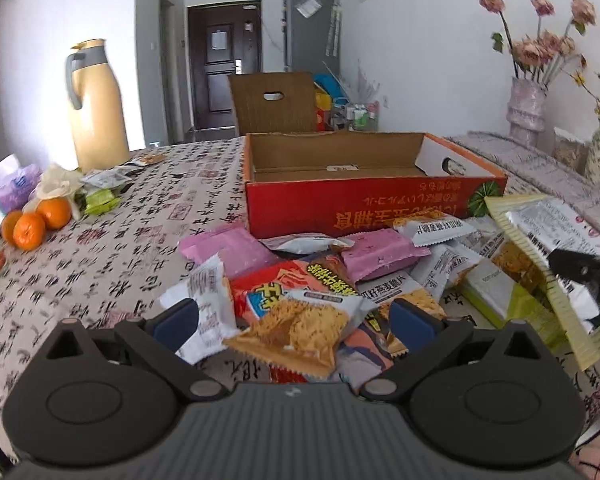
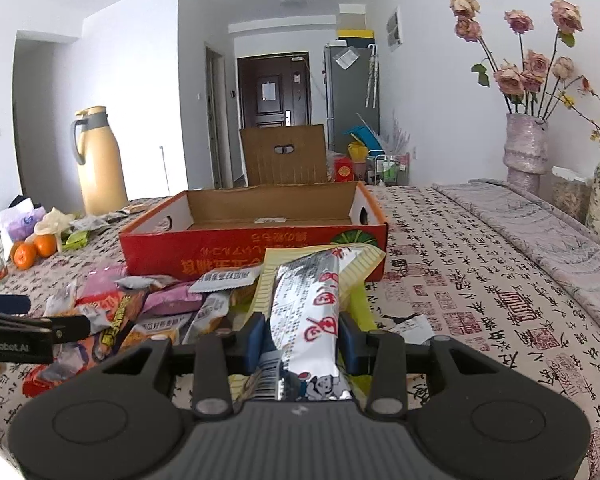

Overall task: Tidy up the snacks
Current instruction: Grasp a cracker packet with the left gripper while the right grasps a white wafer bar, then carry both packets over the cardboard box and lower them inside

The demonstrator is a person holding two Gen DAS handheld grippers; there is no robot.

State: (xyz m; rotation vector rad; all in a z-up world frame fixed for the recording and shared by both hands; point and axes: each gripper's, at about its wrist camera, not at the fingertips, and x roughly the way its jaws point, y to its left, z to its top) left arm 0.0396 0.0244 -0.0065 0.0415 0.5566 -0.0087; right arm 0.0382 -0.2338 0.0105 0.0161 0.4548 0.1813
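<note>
A pile of snack packets (image 1: 340, 264) lies on the patterned tablecloth in front of an open red cardboard box (image 1: 352, 200), which is empty inside. My left gripper (image 1: 296, 320) is open, its fingers on either side of an orange cracker packet (image 1: 296, 328). My right gripper (image 2: 304, 340) is shut on a silver and yellow packet (image 2: 308, 304), held above the table near the box's front wall (image 2: 236, 256). That packet also shows at the right edge of the left wrist view (image 1: 548, 248).
A yellow thermos jug (image 1: 96, 108) stands at the back left. Oranges (image 1: 36, 220) and small wrappers lie at the left. Vases with dried flowers (image 2: 528, 144) stand at the right. A folded blanket (image 2: 540, 216) lies along the right side.
</note>
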